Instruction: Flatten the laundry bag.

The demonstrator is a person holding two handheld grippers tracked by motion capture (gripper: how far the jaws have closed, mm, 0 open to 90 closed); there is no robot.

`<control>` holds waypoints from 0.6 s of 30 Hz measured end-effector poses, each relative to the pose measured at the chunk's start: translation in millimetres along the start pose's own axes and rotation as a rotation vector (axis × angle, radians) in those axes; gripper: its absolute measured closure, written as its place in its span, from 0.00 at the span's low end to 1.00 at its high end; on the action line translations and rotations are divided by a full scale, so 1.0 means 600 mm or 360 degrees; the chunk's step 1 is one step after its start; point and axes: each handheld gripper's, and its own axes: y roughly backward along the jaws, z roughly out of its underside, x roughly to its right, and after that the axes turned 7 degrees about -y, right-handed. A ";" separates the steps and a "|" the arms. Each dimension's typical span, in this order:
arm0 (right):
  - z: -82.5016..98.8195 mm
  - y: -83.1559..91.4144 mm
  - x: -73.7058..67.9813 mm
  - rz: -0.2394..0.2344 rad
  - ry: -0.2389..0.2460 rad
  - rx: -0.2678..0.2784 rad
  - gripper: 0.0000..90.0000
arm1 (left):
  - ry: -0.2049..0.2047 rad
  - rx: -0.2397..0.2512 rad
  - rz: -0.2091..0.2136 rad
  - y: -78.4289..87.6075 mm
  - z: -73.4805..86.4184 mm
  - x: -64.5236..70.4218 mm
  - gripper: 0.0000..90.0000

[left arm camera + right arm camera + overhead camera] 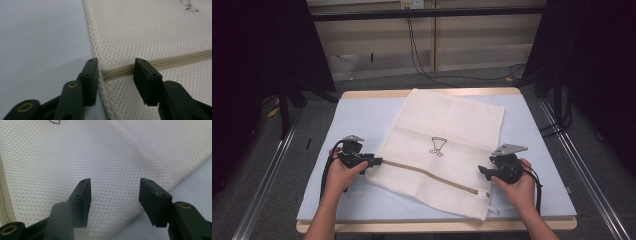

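So on my end the left gripper [116, 72] has its black jaws spread, straddling the left end of the beige zipper [160, 63], right at the bag's side edge. The pads aren't pinching anything, there's a visible gap on both sides, so no grip on that corner so far. From above, that gripper [374, 161] sits right against the bag's left edge where the zipper line starts.

The right gripper [113, 200] is gaping too, hovering over plain mesh near the bag's right edge with nothing pressed between the pads. In the high view it [482, 171] is just beside the edge, a little up from the zipper's far end.

The thing itself: a big white mesh laundry bag [447, 125] with a small dark printed logo [437, 145], lying flat on the pale blue table cover [357, 120], slightly skewed. The zipper runs diagonally across its lower part and looks closed along its length, with what I take for the pull [485, 193] parked at the right end.

My read: basically nothing is done yet. Both tools are lined up, but clamping the left end, grabbing the pull and running the zipper are all left
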 end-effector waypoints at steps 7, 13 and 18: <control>0.010 0.001 0.015 0.0062 -0.0077 -0.0057 0.54 | 0.0000 -0.0015 -0.0075 -0.001 -0.002 0.005 0.71; 0.011 -0.001 0.013 0.0025 -0.0084 -0.0063 0.76 | -0.0018 -0.0009 -0.0089 -0.004 -0.001 0.012 0.80; 0.008 -0.003 0.023 -0.0019 -0.0097 -0.0063 0.84 | 0.0010 -0.0009 -0.0065 -0.005 -0.001 0.013 0.87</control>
